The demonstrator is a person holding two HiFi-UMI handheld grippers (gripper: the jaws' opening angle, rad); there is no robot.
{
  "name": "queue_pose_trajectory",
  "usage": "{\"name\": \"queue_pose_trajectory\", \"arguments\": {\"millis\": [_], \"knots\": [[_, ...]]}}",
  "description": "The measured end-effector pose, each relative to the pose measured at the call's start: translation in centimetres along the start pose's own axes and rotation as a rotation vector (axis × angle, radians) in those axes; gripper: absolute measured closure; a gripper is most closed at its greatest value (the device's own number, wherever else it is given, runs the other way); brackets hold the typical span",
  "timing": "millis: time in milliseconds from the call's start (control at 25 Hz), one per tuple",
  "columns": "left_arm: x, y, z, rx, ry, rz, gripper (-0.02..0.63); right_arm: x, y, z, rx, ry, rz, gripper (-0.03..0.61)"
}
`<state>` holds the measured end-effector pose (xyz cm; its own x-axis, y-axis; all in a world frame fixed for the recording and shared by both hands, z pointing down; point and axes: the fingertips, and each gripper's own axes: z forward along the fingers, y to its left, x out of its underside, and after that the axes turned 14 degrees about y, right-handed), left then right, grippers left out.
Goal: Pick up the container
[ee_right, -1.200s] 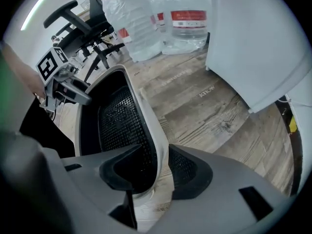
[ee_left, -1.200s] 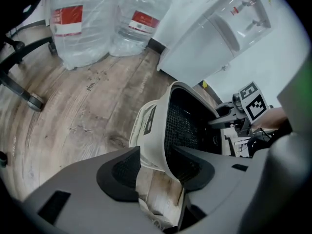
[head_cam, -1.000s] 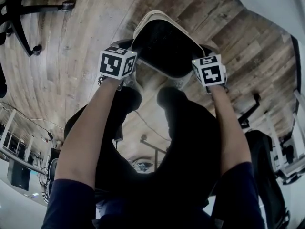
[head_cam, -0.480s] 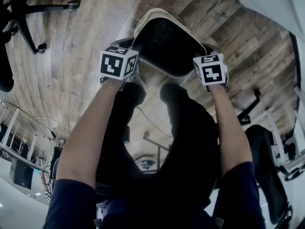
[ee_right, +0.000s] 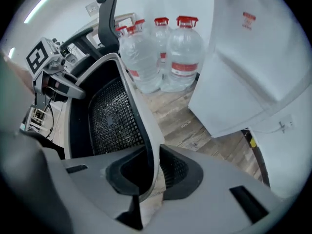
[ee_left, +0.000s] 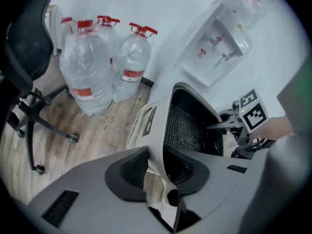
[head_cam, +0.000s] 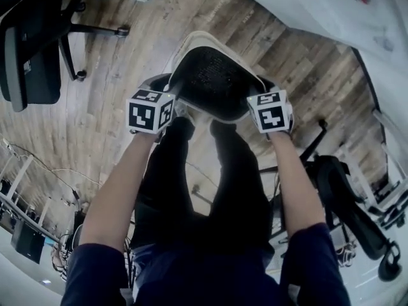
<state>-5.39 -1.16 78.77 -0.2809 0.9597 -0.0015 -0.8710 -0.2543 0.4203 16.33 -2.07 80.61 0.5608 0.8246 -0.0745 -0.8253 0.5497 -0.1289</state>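
**Both claws clamped on the container's rim**

Your left claw (ee_left: 156, 177) and right claw (ee_right: 148, 174) each grip an opposite wall of the white, mesh-lined container (head_cam: 213, 75), which hangs between them over the wooden floor (head_cam: 127, 50). Raise both hands together and level so neither rim slips. The red labels on the water bottles (ee_right: 183, 57) beyond are too small to read.

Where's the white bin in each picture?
Head view: upper middle, the bin shows its dark inside, with wood floor around it.
Left gripper view: middle to lower middle, its wall pinched in the jaws.
Right gripper view: left of middle, its wall pinched in the jaws.
Shared landmark: the wood floor in all three; the water bottles in both gripper views.
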Motion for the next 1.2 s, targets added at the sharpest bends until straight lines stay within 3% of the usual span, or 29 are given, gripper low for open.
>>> {"name": "queue_pose_trajectory", "arguments": {"millis": [320, 600, 1200], "knots": [[0.0, -5.7, -15.1, -0.008, -0.109, -0.039, 0.492, -0.4, 2.2, -16.7, 0.049, -0.084, 0.007, 0.512], [2.1, -10.0, -25.7, 0.011, -0.16, -0.034, 0.491, 1.5, 5.8, -27.1, 0.064, -0.115, -0.012, 0.512], [6.0, -14.4, -36.9, 0.044, -0.246, 0.006, 0.488, 4.0, 10.7, -39.7, 0.16, -0.19, -0.023, 0.512]]}}
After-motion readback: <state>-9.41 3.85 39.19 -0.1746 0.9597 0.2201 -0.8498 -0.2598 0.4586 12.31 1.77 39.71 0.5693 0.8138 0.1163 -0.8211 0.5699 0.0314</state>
